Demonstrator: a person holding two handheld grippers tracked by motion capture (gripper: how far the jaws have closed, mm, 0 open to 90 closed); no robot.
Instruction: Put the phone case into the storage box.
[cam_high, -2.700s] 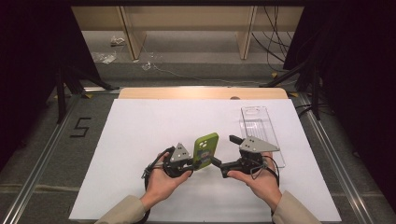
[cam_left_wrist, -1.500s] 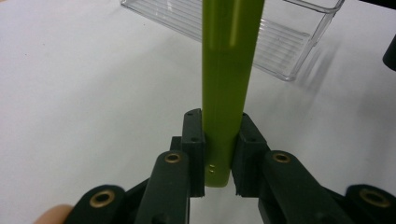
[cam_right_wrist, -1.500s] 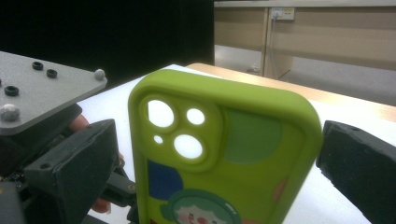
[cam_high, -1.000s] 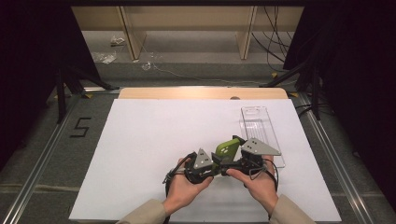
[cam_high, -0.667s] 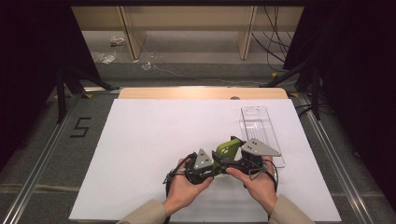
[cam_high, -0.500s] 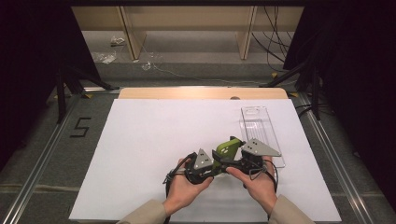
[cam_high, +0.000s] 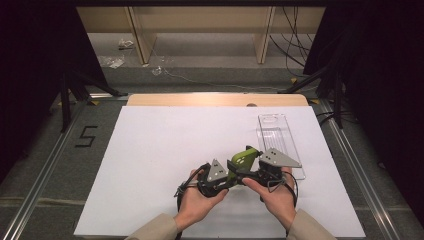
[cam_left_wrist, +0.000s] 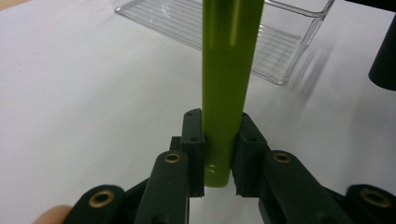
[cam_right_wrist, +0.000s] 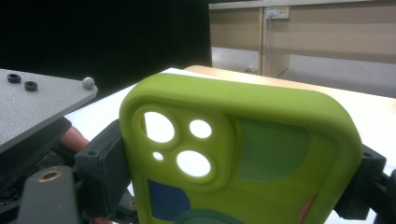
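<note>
A lime-green phone case (cam_high: 245, 157) is held above the white mat between both grippers, tilted toward the right. My left gripper (cam_high: 233, 173) is shut on the case's thin lower edge; in the left gripper view its pads (cam_left_wrist: 192, 140) clamp the green edge (cam_left_wrist: 229, 70) from both sides. My right gripper (cam_high: 253, 170) spans the case's width. In the right gripper view the camera-hole end of the case (cam_right_wrist: 243, 154) sits between the jaws (cam_right_wrist: 236, 175), which have just been closing, and both pads touch its sides.
A clear plastic tray (cam_high: 280, 137) lies on the white mat (cam_high: 160, 150) just behind the right hand, also seen as the ribbed tray (cam_left_wrist: 280, 42). The left gripper's grey plate (cam_right_wrist: 32, 102) sits close at the left. Beyond the table's wooden far edge are shelves and cables.
Since the earliest frame the two hands have come together and the case has tipped from upright to a slant. The right gripper now reaches around it. Over the last second the hands stayed put.
</note>
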